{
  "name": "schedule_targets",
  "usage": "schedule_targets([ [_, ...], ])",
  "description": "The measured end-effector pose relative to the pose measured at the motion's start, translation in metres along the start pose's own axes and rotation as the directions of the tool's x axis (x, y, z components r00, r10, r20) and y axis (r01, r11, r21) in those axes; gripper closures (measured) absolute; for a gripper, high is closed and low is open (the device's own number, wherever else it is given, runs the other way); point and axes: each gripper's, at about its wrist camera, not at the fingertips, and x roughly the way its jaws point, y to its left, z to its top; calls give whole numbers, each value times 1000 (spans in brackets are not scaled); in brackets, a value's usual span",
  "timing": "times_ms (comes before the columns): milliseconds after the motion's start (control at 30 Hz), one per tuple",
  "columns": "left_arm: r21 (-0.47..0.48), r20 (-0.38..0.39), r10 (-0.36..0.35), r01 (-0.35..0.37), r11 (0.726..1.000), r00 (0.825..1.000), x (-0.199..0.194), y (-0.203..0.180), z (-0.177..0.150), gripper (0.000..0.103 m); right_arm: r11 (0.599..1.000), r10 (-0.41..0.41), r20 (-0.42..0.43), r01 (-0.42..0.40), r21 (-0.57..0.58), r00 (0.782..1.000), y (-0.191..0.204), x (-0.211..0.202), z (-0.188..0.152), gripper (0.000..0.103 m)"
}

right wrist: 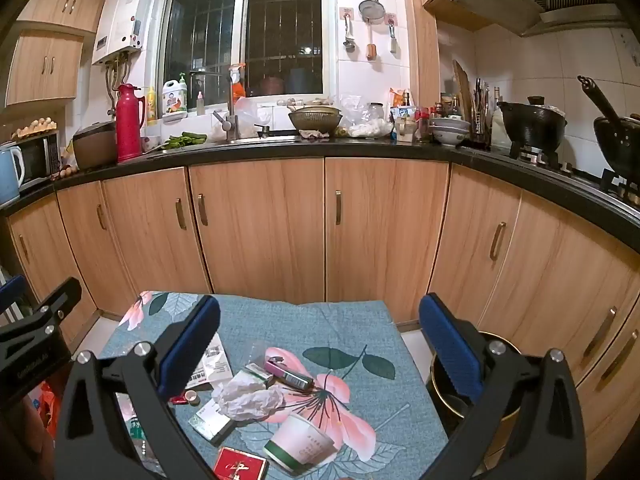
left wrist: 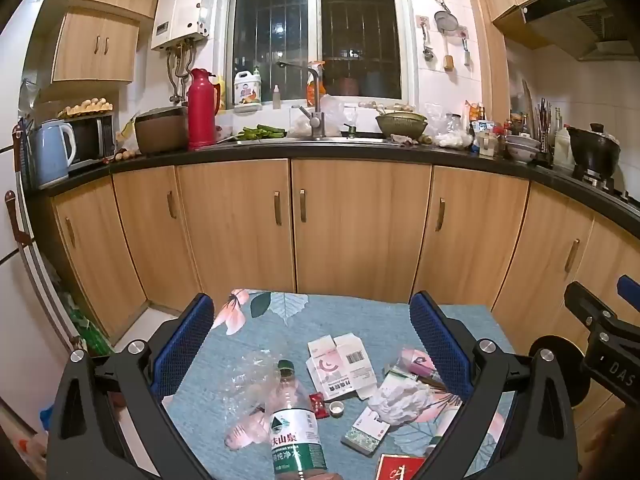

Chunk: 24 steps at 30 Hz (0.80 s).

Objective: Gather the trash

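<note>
**Two tongs spread wide above a littered bench**

Low down, a bench [right wrist: 304, 320] under a blue floral cloth, set in front of wooden cabinet doors [right wrist: 260, 224] and a dark kitchen counter [right wrist: 280, 148] crowded with a red flask [right wrist: 129, 122], a sink tap [right wrist: 230, 120] and a black pot [right wrist: 532, 120].

Beside the bench on the right, on the floor, a round gold-rimmed bin [right wrist: 452, 400], partly hidden behind a tong finger.

Both tongs held above the bench, touching nothing: left tongs [left wrist: 314, 344] released, blue pads well apart, framing the litter; right tongs [right wrist: 320, 350] likewise released and empty.

Trash scattered across the cloth:

- Nearest the left camera, a plastic water bottle [left wrist: 294, 420] with a green and white label, lying down, cap end pointing away.
- Just left of the bottle, crumpled clear plastic wrap [left wrist: 248, 384].
- Beyond the bottle, a flattened white carton [left wrist: 340, 364] with a barcode.
- At the near edge in the right view, a paper cup [right wrist: 300, 442] tipped on its side, mouth to the right.
- Around the middle, a crumpled white tissue [right wrist: 250, 400], just beside a small green and white box [right wrist: 210, 422].
- Behind the tissue, a pink and purple packet [right wrist: 286, 372].
- At the near edge, a red box [right wrist: 239, 466], cut off by the frame.
- Between bottle and tissue, a small red sachet [left wrist: 319, 404] beside a small white cap [left wrist: 336, 409].
</note>
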Motion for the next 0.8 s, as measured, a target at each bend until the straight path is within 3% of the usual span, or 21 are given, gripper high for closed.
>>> schedule_targets([
  [800,2,-17,-7,7,1000,1000,-1,1,0,8,1000,4,-10,-4,14,1000,-1,1,-1,3],
])
